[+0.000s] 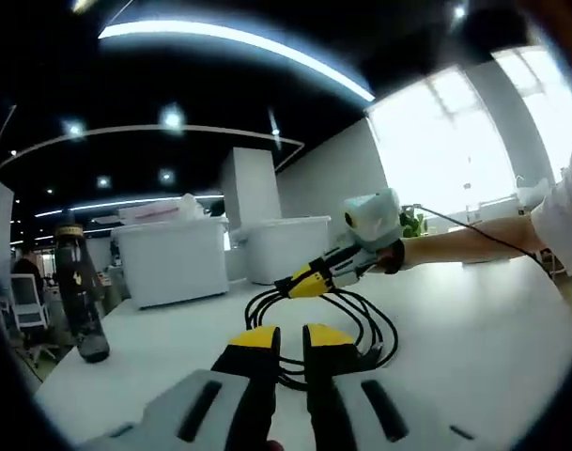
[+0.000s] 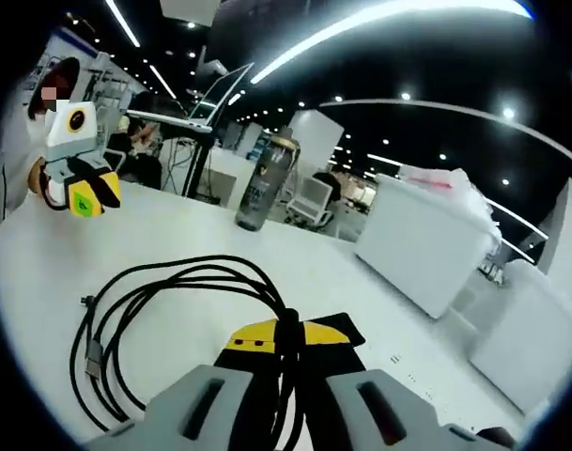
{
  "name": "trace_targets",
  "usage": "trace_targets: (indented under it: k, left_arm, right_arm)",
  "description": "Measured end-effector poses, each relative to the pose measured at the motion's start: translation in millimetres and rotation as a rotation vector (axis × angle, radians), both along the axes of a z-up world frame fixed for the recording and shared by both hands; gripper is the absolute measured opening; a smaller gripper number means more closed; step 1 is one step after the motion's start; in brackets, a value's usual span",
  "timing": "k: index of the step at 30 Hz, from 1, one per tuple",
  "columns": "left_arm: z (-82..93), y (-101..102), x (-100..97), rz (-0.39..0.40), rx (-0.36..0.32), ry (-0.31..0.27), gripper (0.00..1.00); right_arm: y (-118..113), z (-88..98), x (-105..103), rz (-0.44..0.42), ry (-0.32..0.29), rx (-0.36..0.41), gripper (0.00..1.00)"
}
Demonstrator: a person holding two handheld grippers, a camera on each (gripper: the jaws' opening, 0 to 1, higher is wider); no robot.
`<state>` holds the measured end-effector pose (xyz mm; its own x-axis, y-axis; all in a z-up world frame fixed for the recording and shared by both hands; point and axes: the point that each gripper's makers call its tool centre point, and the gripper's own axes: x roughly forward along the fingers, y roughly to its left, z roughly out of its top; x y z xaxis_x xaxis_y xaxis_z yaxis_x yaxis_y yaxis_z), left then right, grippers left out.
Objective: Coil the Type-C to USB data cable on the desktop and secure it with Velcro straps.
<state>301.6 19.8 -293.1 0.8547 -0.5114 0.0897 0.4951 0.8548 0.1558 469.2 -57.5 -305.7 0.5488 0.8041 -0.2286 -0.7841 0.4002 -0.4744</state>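
A black data cable (image 2: 163, 282) lies in loose loops on the white desktop (image 2: 173, 225), its two plug ends (image 2: 91, 359) at the left of the loops. My right gripper (image 2: 289, 331) is shut on the bunched strands at one side of the coil, with a black flap beside its jaws. In the left gripper view the same cable (image 1: 365, 324) lies just ahead, and the right gripper (image 1: 304, 282) reaches in from the right, pinching the loops. My left gripper (image 1: 292, 340) has its jaws together and holds nothing; it hovers apart from the coil (image 2: 86, 194).
A dark bottle (image 1: 79, 301) (image 2: 262, 183) stands on the desktop beyond the cable. Two white bins (image 1: 173, 258) (image 1: 281, 246) sit at the far edge (image 2: 422, 244). A person's arm (image 1: 464, 240) extends behind the right gripper. Chairs and desks lie beyond.
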Motion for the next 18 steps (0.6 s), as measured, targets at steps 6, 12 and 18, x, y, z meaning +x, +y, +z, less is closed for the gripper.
trace_targets:
  k: [6, 12, 18]
  left_arm:
    - [-0.1, 4, 2.6, 0.014, -0.012, 0.009, 0.11]
    - [-0.3, 9, 7.6, 0.008, -0.089, 0.046, 0.13]
    - [8.2, 14, 11.3, -0.021, -0.224, 0.068, 0.16]
  right_arm:
    - [-10, -4.1, 26, -0.097, -0.089, -0.035, 0.1]
    - [-40, 25.1, 37, -0.225, 0.019, 0.26, 0.18]
    - [-88, 53.5, 30, -0.338, 0.117, 0.534, 0.21]
